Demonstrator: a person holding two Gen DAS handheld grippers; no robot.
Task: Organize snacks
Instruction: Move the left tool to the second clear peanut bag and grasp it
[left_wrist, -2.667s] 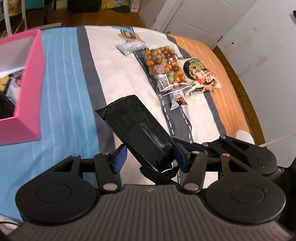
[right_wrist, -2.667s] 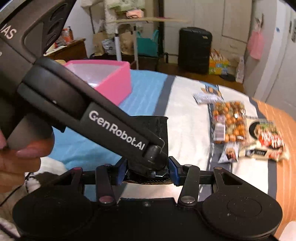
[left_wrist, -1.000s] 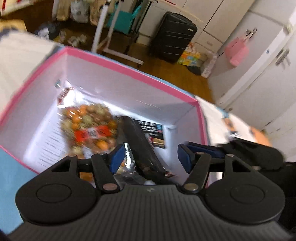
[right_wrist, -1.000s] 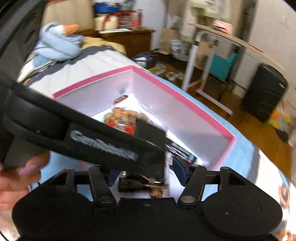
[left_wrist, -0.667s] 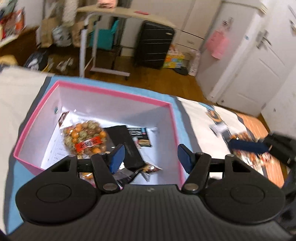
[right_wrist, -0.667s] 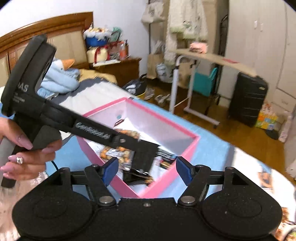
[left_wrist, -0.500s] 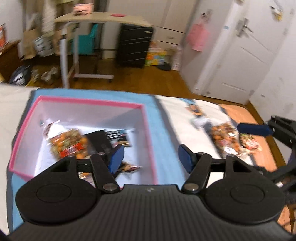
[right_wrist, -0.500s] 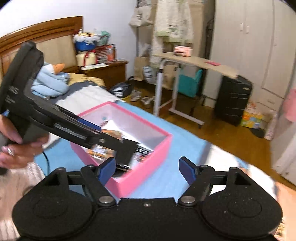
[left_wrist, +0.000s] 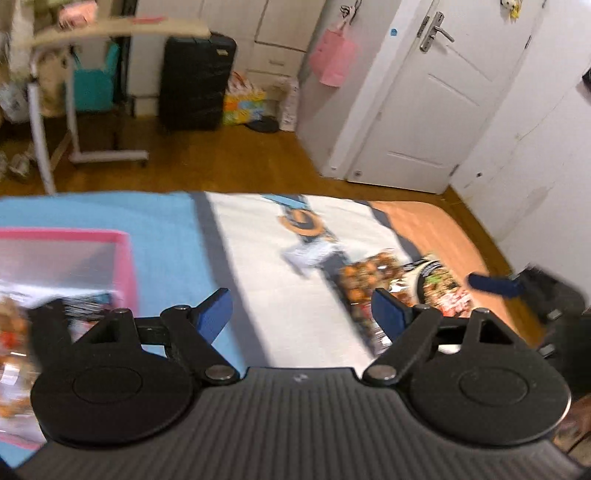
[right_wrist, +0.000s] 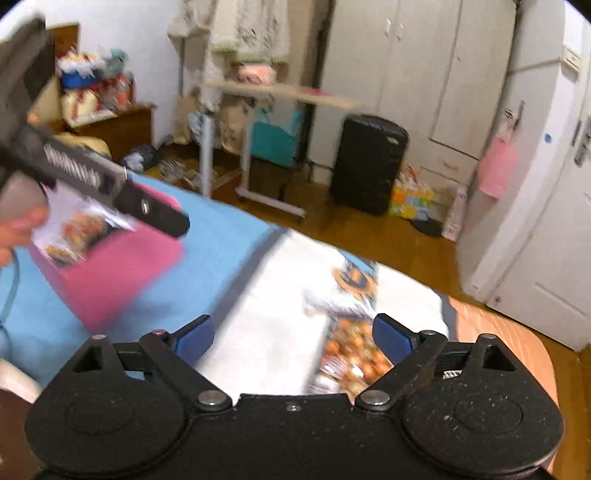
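Left wrist view: the left hand-held gripper (left_wrist: 301, 308) stands wide, its jaws having just been opening, with nothing between the blue pads (left_wrist: 216, 314). It hangs over a bed (left_wrist: 258, 266) spread with a cover striped blue, grey, white and orange. At the left edge sits the pink box (left_wrist: 125, 266), white inside, with a nut pack and a dark pack in it, both blurred. On the white and grey stripes, well apart from the box, lie the loose snacks: a small white pack (left_wrist: 306, 256), a clear nut bag (left_wrist: 369, 277) and a bag printed with a bowl (left_wrist: 439, 282), the last two touching. Beyond them at the right edge shows a blue pad of the right hand-held gripper (left_wrist: 493, 284).

Right wrist view: the right hand-held gripper (right_wrist: 291, 338) is also wide and empty, its jaws having just been opening. It points at the white pack (right_wrist: 332, 302) and the nut bag (right_wrist: 354, 354) below it. At left a hand (right_wrist: 18, 229) holds the left hand-held gripper above the box (right_wrist: 118, 266). Behind stand a suitcase (right_wrist: 365, 162), a rolling table (right_wrist: 280, 92) and white wardrobes (right_wrist: 413, 66).
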